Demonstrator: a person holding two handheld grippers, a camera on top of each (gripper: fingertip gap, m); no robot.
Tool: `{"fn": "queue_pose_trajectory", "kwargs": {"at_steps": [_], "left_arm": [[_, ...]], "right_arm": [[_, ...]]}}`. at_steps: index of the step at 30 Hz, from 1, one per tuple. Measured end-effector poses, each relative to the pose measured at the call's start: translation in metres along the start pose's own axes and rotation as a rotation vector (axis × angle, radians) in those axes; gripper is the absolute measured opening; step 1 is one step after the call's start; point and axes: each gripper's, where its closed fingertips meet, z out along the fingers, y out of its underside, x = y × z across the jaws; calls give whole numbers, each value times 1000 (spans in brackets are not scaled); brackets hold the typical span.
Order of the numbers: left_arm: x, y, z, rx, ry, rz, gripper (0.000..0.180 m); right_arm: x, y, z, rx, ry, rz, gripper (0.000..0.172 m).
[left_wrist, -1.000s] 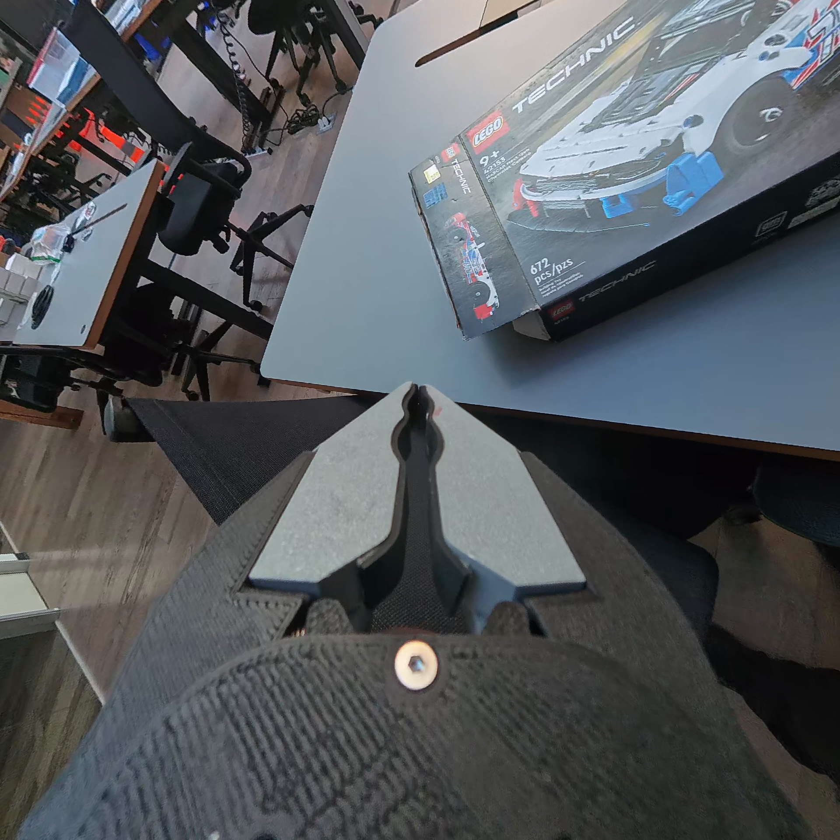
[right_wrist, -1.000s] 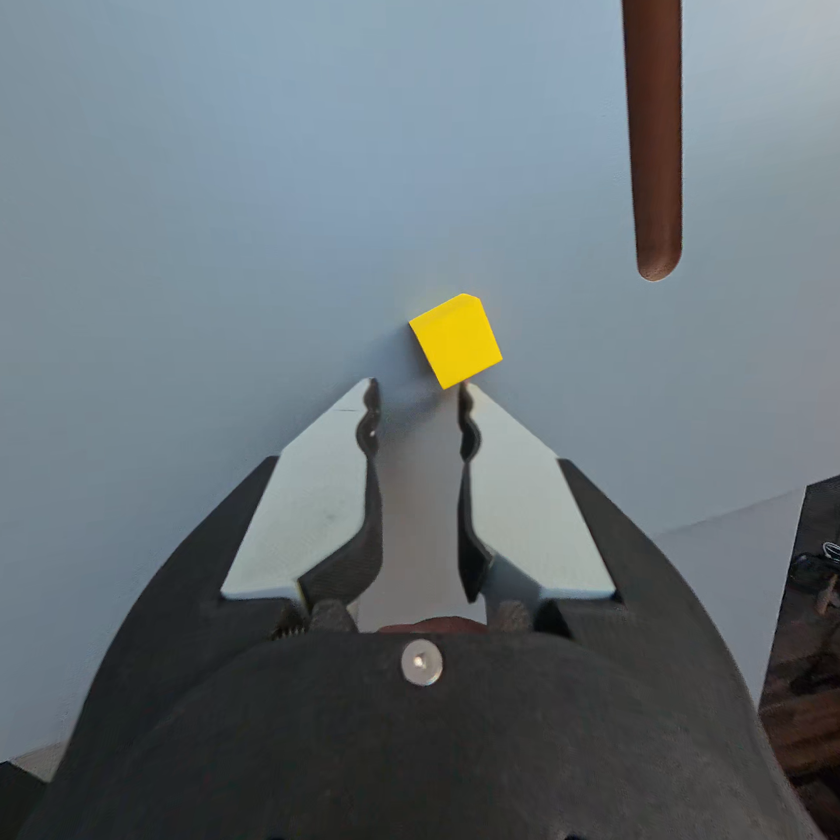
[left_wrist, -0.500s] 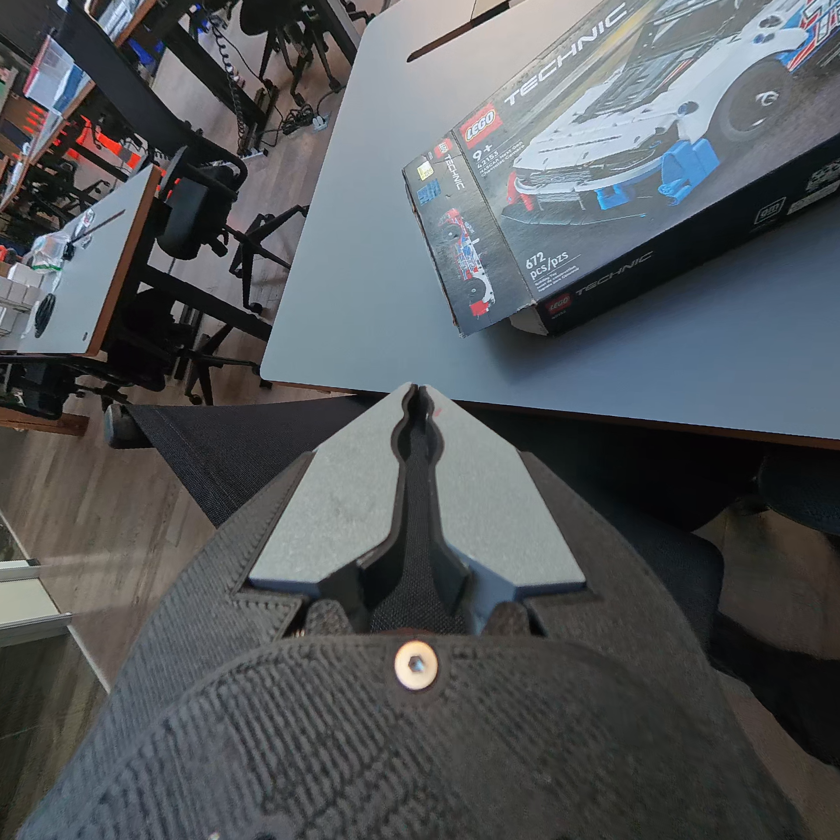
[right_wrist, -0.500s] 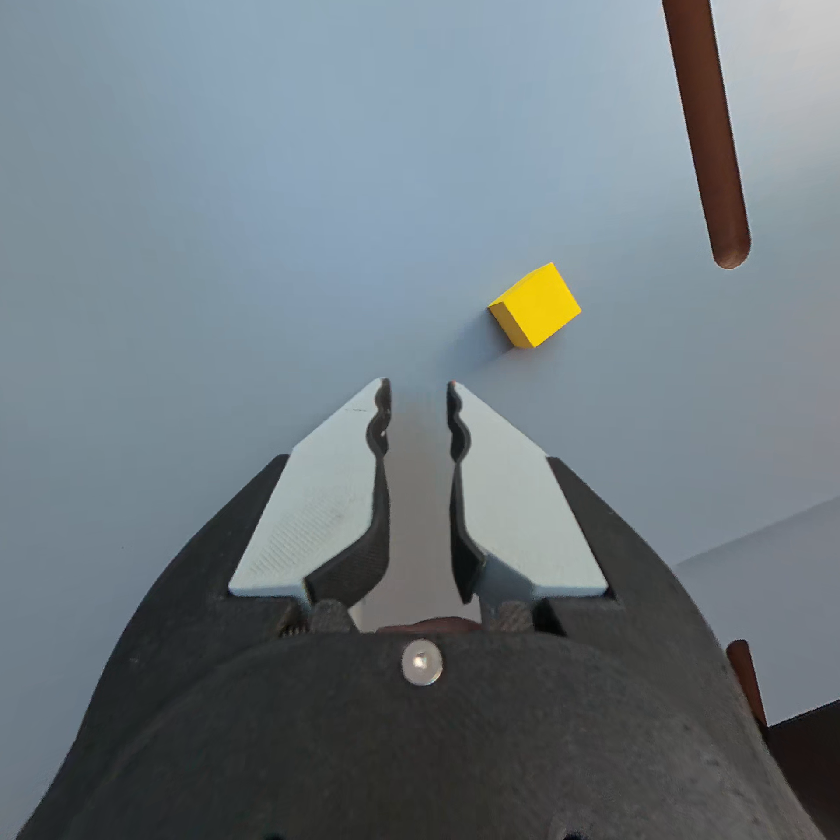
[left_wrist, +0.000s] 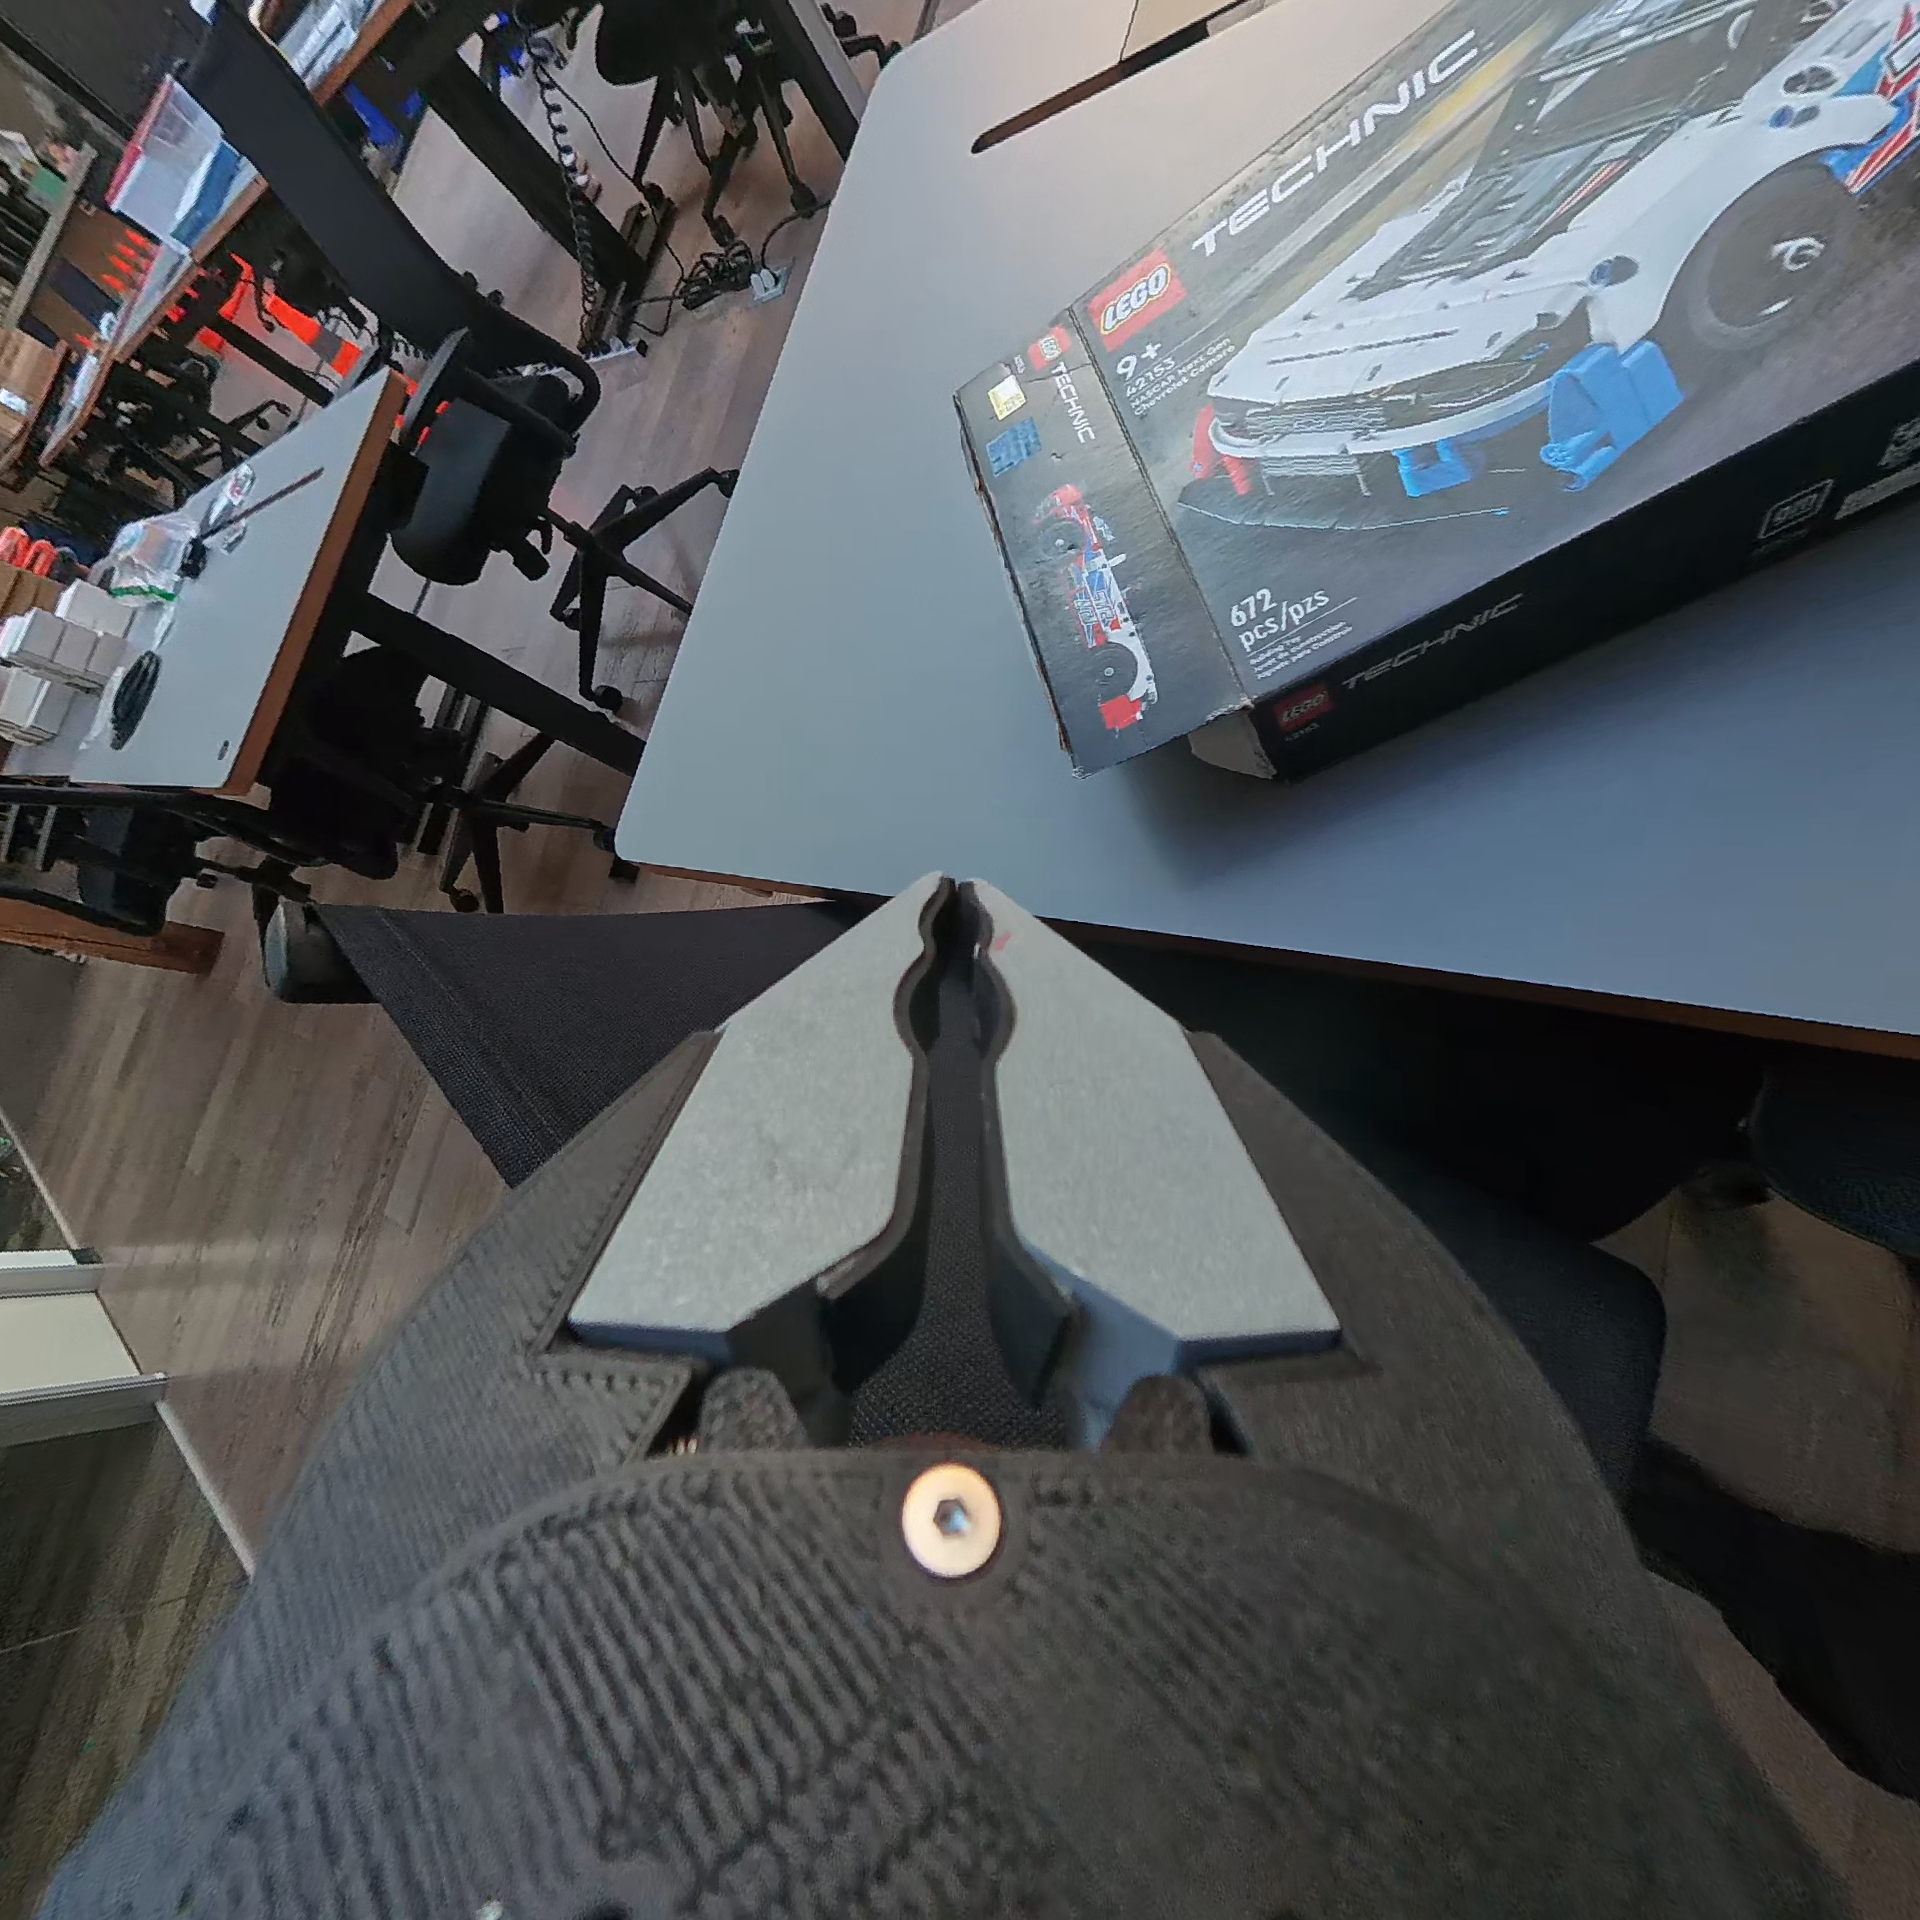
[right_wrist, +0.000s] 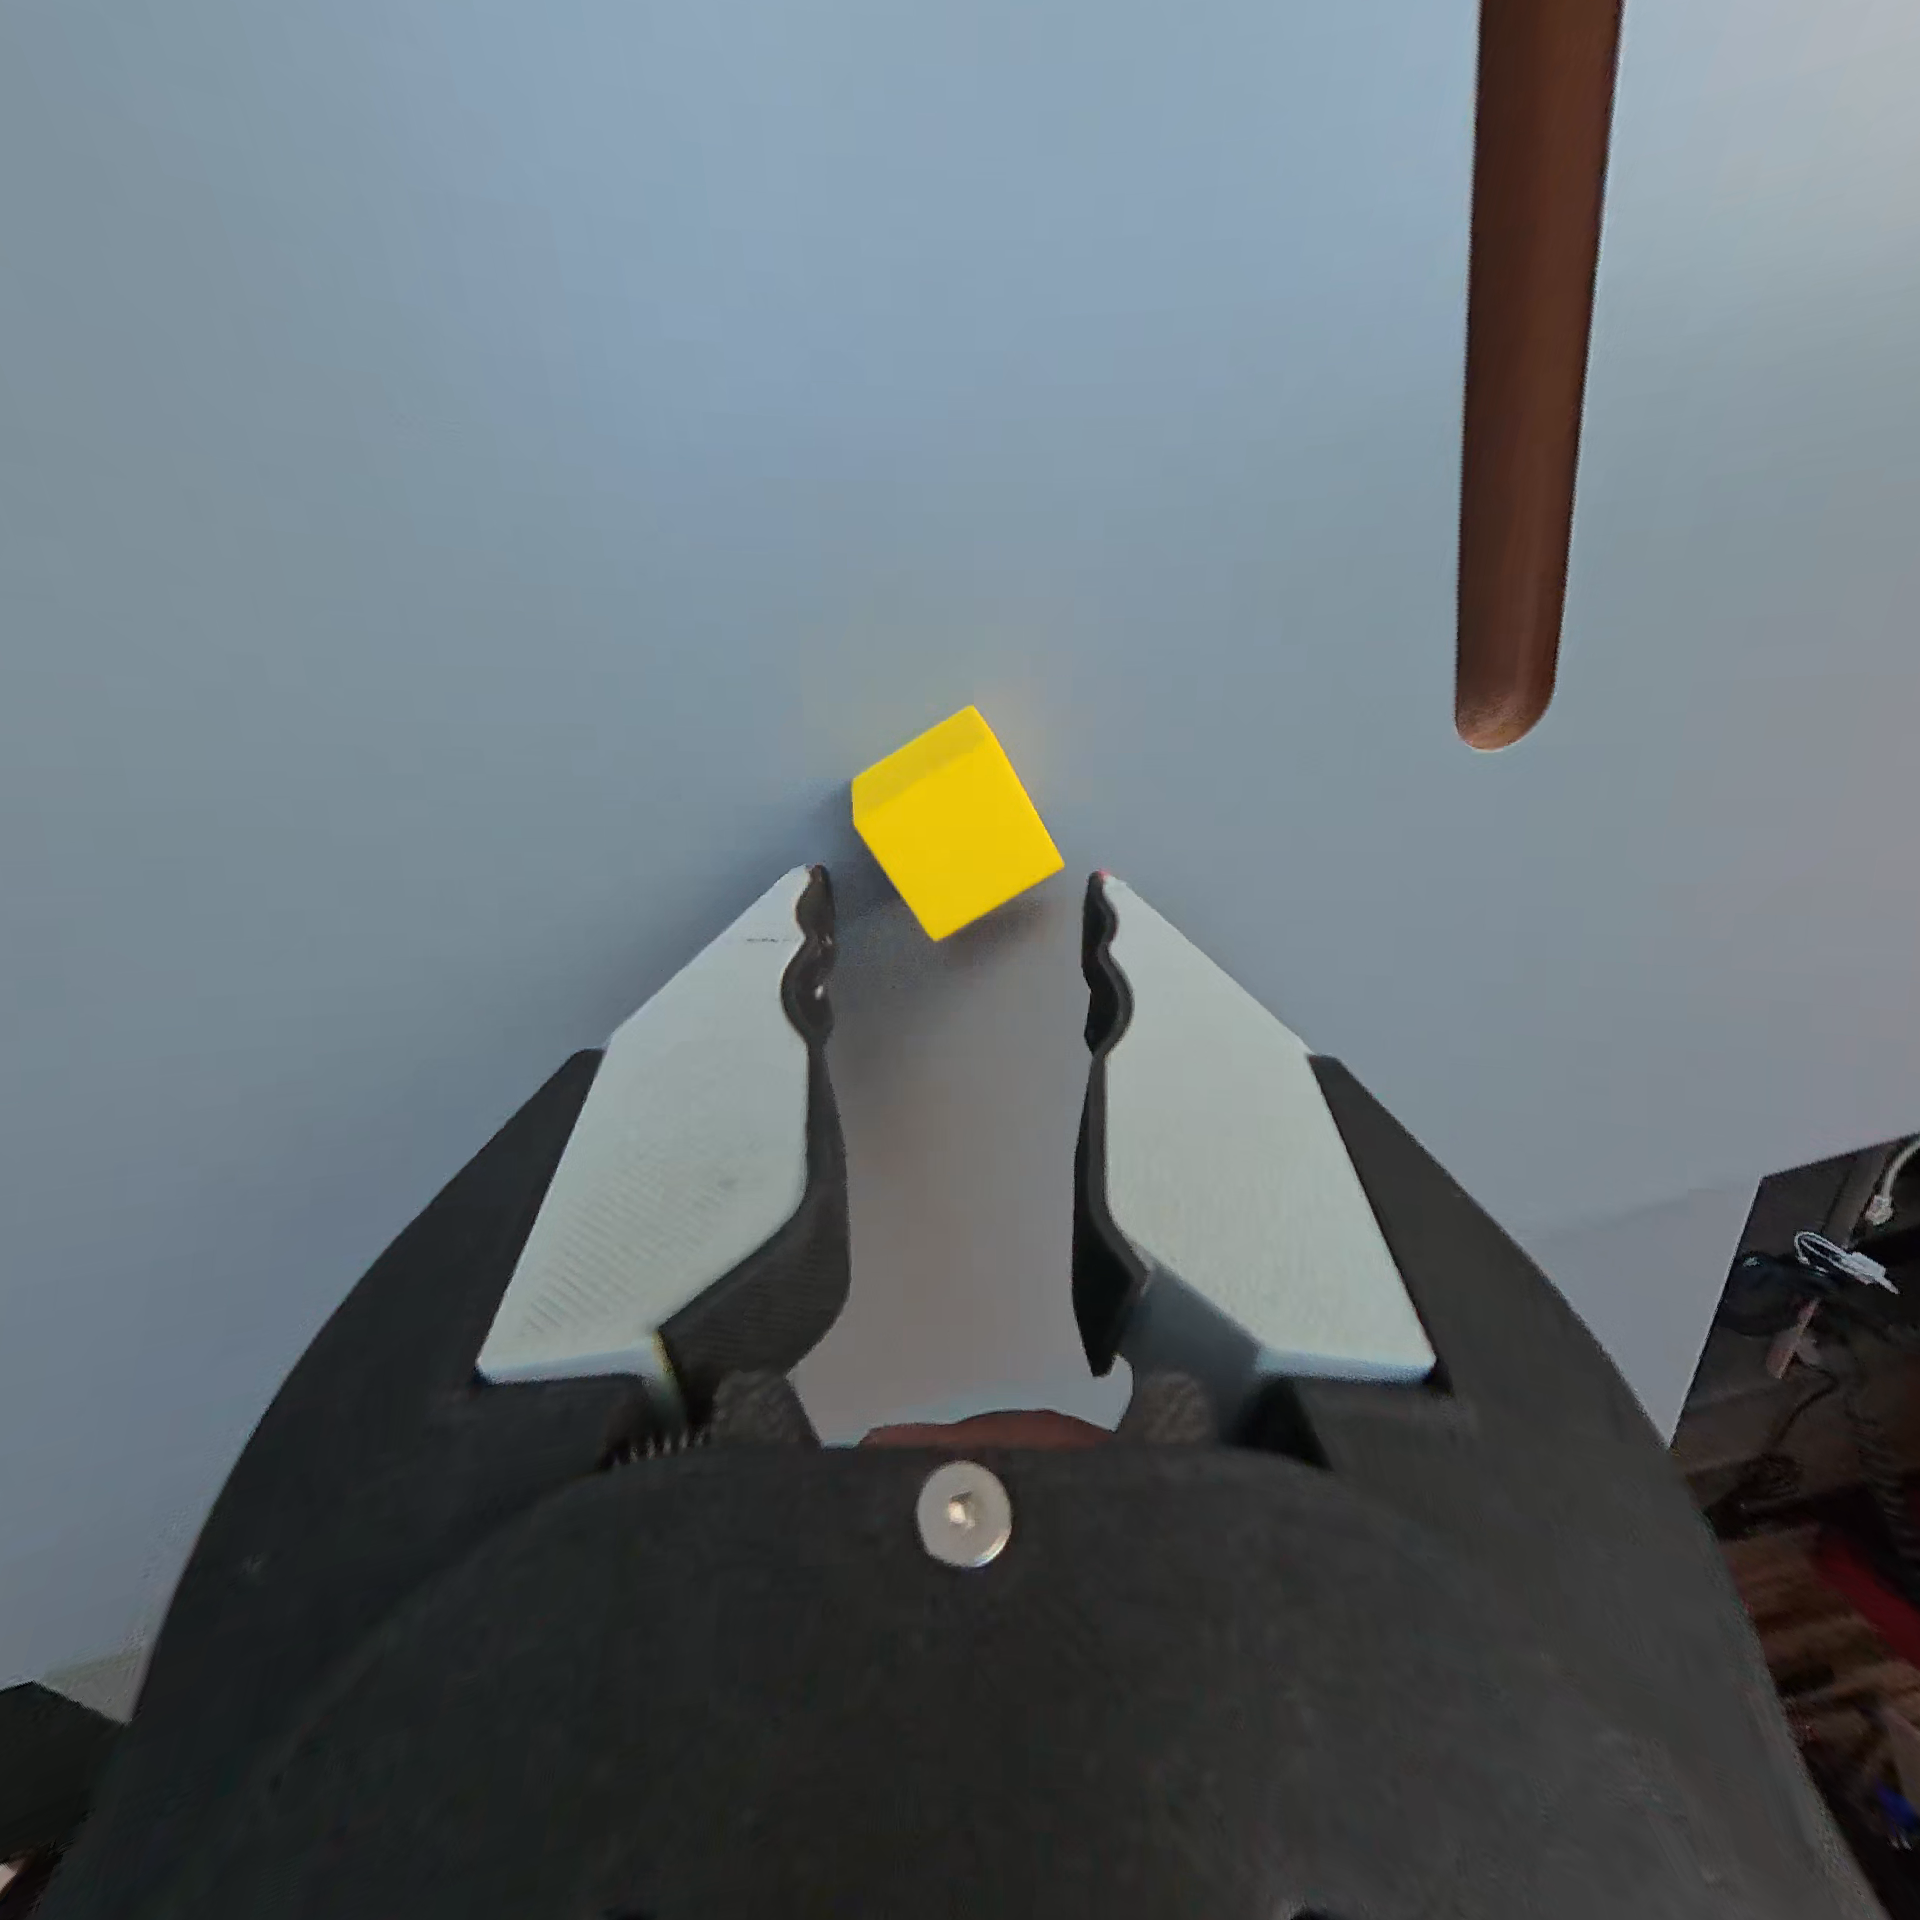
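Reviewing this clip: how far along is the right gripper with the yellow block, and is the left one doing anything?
Done: nothing is picked up; the yellow block sits on the grey table, near a brown slot. In hand: the right gripper is open, with the block just ahead of its tips, untouched. Left: closing on the block. The left gripper is shut and empty off the table edge, near the toy car box.

My left gripper has a black housing with a ribbed printed texture, one silver hex screw at its centre, and two flat grey fingers edged with wavy black pads. My right gripper matches it: smoother black shell, silver screw, pale grey fingers.
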Motion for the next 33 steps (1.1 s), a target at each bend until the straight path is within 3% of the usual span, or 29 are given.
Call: {"fn": "queue_pose_trajectory", "kwargs": {"at_steps": [2, 9, 13, 20, 33], "left_arm": [[-1, 0, 0, -1, -3, -4, 0], [0, 0, 1, 0, 1, -2, 0], [1, -2, 0, 10, 8, -1, 0], [9, -8, -3, 45, 48, 30, 0], [6, -20, -12, 135, 73, -32, 0]], "right_arm": [[-7, -4, 2, 11, -23, -2, 24], [-52, -2, -10, 111, -100, 126, 22], [-112, -17, -43, 268, -239, 221, 22], [-196, -53, -107, 389, -322, 168, 22], [-222, -73, -157, 366, -225, 42, 21]]}}
